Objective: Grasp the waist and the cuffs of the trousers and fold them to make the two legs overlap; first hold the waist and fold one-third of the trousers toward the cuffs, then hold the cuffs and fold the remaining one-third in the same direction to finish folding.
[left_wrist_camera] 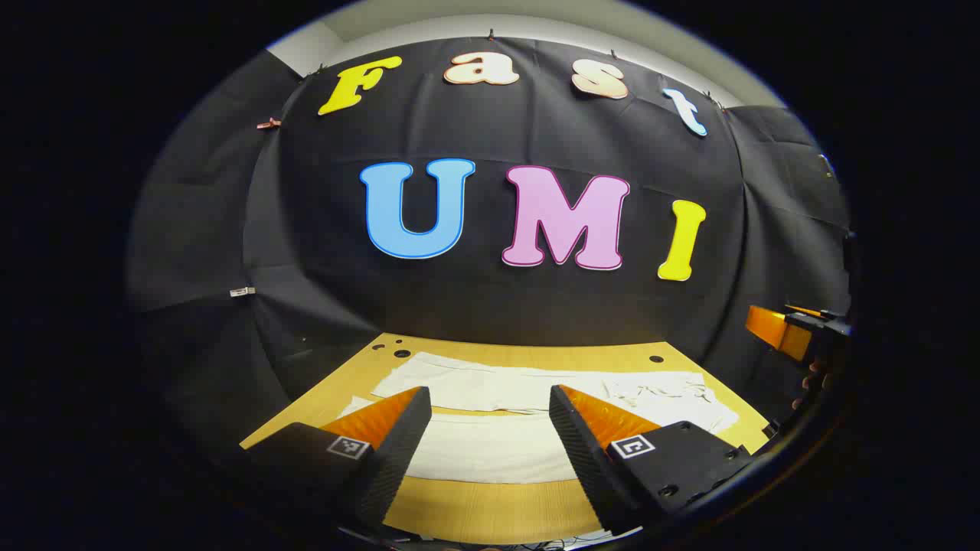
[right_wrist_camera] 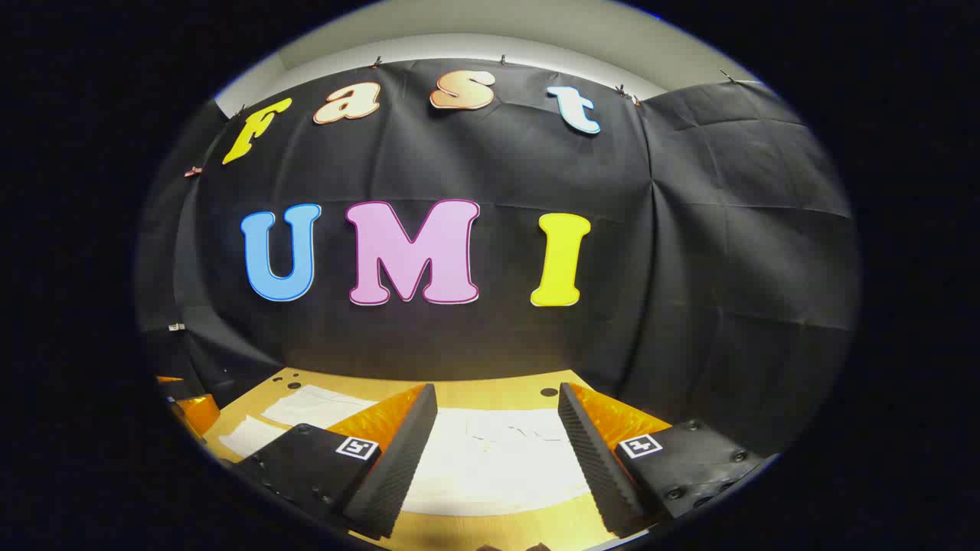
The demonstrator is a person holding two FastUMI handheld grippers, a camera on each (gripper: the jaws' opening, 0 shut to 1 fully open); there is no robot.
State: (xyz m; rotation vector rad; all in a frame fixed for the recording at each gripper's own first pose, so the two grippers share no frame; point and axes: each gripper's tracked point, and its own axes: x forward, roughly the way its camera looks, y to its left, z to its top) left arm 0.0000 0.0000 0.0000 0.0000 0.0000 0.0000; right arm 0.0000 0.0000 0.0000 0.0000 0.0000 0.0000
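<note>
Trousers (left_wrist_camera: 536, 398) lie spread flat ahead of both sets of tongs, pale cloth running crosswise over the desk (left_wrist_camera: 490, 505). In the left gripper view the two legs sit side by side, one strip farther from the tongs and one nearer, with a seam line between them; the more wrinkled end lies off toward my right. I judge that this flat, unfolded layout is deliberate: it exposes the waist and cuff edges so each set of tongs can take one end for the leg-over-leg fold, which is not yet done.

Desk surface: bare wood shows between the tongs and the near edge of the cloth, and again beyond the far edge, where a few dark holes (left_wrist_camera: 656, 358) mark the board.

Left tongs (left_wrist_camera: 490, 405): jaws wide apart, holding nothing, raised above the desk with the near leg framed between them. Right tongs (right_wrist_camera: 498, 405): likewise spread wide and empty, with the pale cloth (right_wrist_camera: 498, 459) directly ahead between the fingers. In the left gripper view, part of the right tongs shows at the far right edge, just off the wrinkled end of the cloth.

I read the wide opening and the raised, level pose as an approach stance. My next command would lower each set onto its own end of the near edge. Which end is the waist I cannot tell for certain.
</note>
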